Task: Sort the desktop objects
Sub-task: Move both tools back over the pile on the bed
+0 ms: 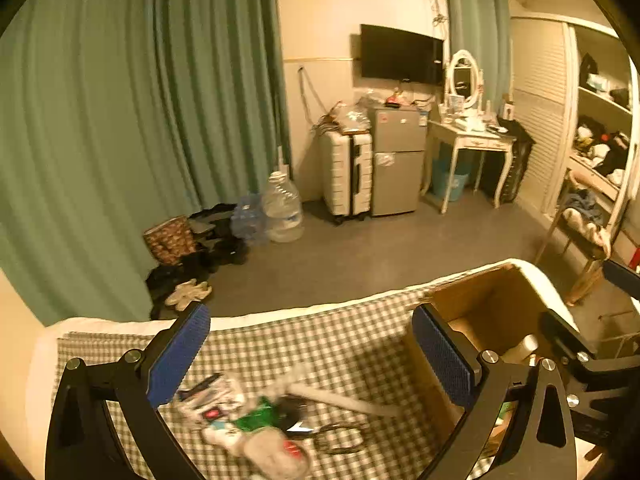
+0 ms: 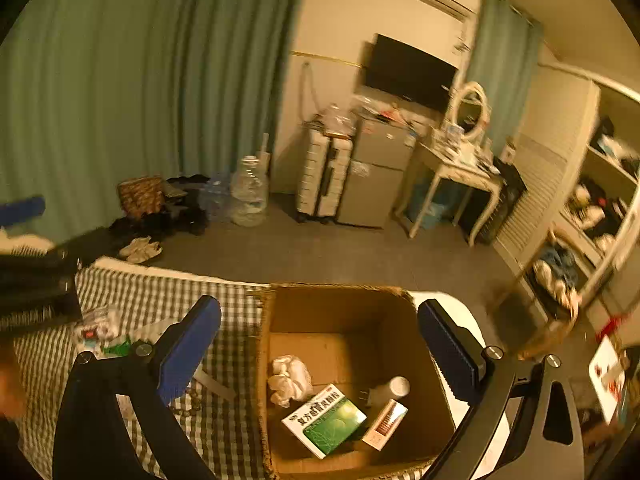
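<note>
Cardboard box [image 2: 352, 316]: stands open-topped at the right edge of the checked cloth [image 2: 160, 292], serving as the sorting bin.
Box contents: green-and-white medicine carton [image 2: 325, 420], crumpled tissue [image 2: 289, 378], small tube carton [image 2: 385, 424], white bottle [image 2: 394, 388]; all lie loose on the bottom.
Unsorted pile [image 1: 256, 420]: packets and small items lie on the cloth, left of the box, blurred.
Right gripper [image 2: 320, 348]: fingers wide apart, empty, above the box mouth.
Left gripper [image 1: 312, 356]: fingers wide apart, empty, over the pile, probably to pick next.
</note>
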### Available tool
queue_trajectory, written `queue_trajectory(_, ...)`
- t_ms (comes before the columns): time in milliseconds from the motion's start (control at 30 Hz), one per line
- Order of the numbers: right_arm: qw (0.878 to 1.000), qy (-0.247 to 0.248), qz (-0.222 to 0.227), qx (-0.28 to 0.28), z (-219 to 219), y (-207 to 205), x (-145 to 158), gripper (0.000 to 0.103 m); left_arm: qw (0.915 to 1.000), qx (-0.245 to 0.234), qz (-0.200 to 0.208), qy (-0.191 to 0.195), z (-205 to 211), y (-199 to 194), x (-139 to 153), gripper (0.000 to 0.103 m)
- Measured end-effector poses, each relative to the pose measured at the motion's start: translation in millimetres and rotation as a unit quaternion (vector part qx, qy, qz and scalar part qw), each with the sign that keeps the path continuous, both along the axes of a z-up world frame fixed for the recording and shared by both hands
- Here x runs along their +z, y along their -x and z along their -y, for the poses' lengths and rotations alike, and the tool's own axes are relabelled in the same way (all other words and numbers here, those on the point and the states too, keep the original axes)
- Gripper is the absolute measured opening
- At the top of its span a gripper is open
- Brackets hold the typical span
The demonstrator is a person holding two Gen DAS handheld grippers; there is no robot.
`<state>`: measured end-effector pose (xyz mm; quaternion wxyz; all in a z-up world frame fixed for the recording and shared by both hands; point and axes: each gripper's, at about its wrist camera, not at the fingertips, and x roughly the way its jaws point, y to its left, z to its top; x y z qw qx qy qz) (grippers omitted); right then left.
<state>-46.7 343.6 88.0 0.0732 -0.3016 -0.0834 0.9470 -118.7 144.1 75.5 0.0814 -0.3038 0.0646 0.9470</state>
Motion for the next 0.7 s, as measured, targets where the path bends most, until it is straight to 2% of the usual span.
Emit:
queue_trajectory(200, 1.000, 0.007, -0.002, -0.006, 18.1, 7.3, 2.3, 0.103, 0.9989, 0.043, 0.010, -0.016, 40.8, 10.9, 9.3, 0.103)
queue_trajectory(333, 1.000, -0.011, -0.004, 0.013, 44.8, 17.6, 5.7, 0.103, 0.9976, 0.059, 0.009, -0.034, 65.7, 11.7, 6.8, 0.103)
queue_trajectory(433, 0.999, -0.020, 0.008, 0.050, 74.2, 24.0, -4.1, 0.103, 0.9976, 0.060, 0.007, -0.035, 82.0, 10.2, -0.1, 0.103)
queue_trajectory(567, 0.996, -0.034, 0.000, 0.078, 108.3, 28.1, -16.9, 0.103, 0.9984, 0.052, 0.004, -0.022, 103.3, 12.7, -11.1, 0.103)
queue_trajectory(700, 0.994, -0.005, 0.013, 0.107, 128.0, 36.8, -34.2, 0.103, 0.9977, 0.058, 0.021, -0.029, 130.1, 19.0, -26.6, 0.103)
